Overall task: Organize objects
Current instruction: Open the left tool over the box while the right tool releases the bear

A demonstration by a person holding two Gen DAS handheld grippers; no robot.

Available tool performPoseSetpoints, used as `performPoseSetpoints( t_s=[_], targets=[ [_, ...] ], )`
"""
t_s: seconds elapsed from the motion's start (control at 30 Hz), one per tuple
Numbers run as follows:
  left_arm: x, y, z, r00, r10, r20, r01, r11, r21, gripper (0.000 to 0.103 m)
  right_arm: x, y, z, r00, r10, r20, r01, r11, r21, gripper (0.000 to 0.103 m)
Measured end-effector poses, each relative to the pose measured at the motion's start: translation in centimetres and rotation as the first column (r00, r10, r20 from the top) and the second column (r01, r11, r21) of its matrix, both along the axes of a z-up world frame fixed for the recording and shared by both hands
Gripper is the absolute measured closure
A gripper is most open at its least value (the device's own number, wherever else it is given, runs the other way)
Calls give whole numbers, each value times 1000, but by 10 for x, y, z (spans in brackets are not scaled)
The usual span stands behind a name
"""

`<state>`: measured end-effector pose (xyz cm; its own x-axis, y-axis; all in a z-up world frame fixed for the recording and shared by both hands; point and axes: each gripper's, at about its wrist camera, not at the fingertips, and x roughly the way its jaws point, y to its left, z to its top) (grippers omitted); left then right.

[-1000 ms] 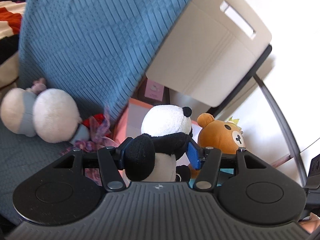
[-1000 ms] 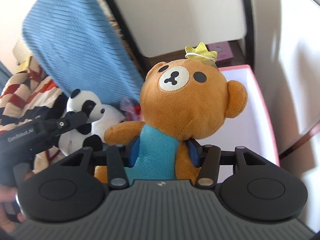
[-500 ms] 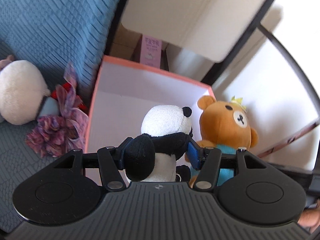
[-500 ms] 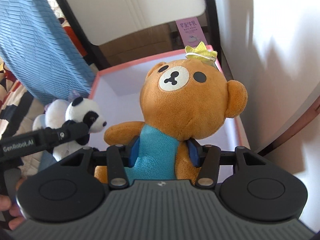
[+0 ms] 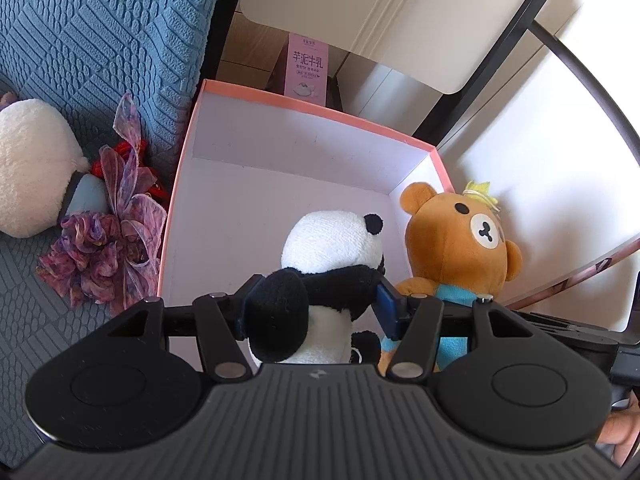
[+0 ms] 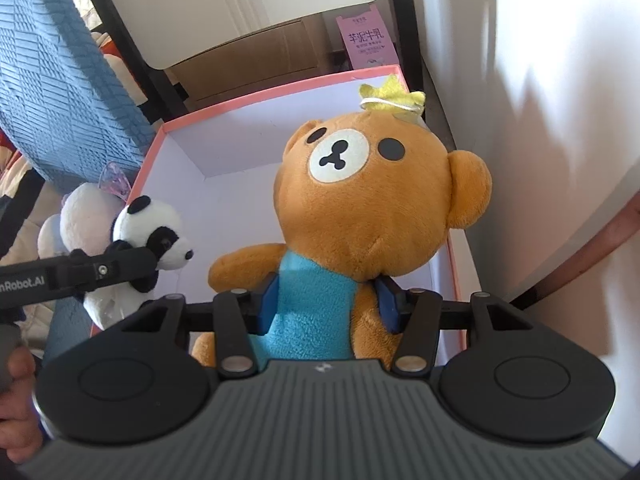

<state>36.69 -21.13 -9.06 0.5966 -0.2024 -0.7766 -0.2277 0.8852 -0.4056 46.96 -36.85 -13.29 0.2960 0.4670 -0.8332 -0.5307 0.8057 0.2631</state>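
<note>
My left gripper [image 5: 316,308] is shut on a black-and-white panda plush [image 5: 328,248], held over the near edge of an open pink box with a white inside [image 5: 280,184]. My right gripper [image 6: 330,304] is shut on a brown bear plush [image 6: 360,208] with a blue shirt and a yellow crown, held over the same box [image 6: 224,184] at its right side. The bear also shows in the left wrist view [image 5: 456,240], right of the panda. The panda also shows in the right wrist view [image 6: 160,236], left of the bear.
A white round plush [image 5: 32,184] and a purple ribbon bouquet [image 5: 108,248] lie on the blue textured cushion [image 5: 100,32] left of the box. A pink carton [image 5: 308,68] stands behind the box under a white chair seat [image 5: 400,12]. A white wall [image 6: 560,80] is at the right.
Both grippers have swung from the blue cushion toward the box and come closer to it, each still holding its plush. The box now fills the middle of both views.
</note>
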Motion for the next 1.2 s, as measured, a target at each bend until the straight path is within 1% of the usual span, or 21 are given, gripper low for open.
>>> performPoseSetpoints(
  t_s=[0.07,0.1,0.17,0.2,0.23,0.27,0.3,0.33,0.53,0.67,0.83,1.07,1.2],
  targets=[
    [-2,-1,6,1000,7,19,-7,1000,12,39,-2,-2,4,1000,-2,7,2,1000,-5,48],
    [-3,-1,9,1000,6,28,-7,1000,21,37,-2,-2,6,1000,-5,13,5,1000,-6,48],
    [-5,-2,16,1000,2,29,-3,999,32,22,-4,-4,12,999,-18,26,18,1000,-4,47],
    [-6,-2,19,1000,1,29,-2,999,39,20,-5,-7,15,999,-27,31,27,1000,-4,46],
    [-9,-3,23,999,2,35,-3,999,45,20,-6,-10,19,999,-31,33,31,1000,-3,40],
    [-12,-2,27,999,1,42,-3,999,49,20,-7,-12,23,998,-42,43,42,999,-3,31],
    [-14,-2,30,999,-1,45,-2,999,49,20,-9,-15,29,997,-55,61,55,998,0,13],
    [-17,-2,35,999,-3,50,1,999,48,20,-11,-15,33,995,-63,79,62,998,6,10],
    [-40,8,67,993,-9,114,4,999,45,19,-28,-22,65,988,-98,117,95,995,31,10],
    [-59,21,87,987,-3,158,-3,999,37,19,-43,-17,84,985,-114,130,109,993,42,10],
    [-82,37,106,981,5,194,-12,999,33,19,-69,-10,104,983,-125,136,118,991,60,10],
    [-113,59,129,965,29,260,-33,999,12,19,-104,4,123,981,-121,150,111,991,71,10],
    [-130,65,140,958,20,285,-25,1000,16,19,-124,15,131,981,-110,158,99,992,76,10]
  ],
)
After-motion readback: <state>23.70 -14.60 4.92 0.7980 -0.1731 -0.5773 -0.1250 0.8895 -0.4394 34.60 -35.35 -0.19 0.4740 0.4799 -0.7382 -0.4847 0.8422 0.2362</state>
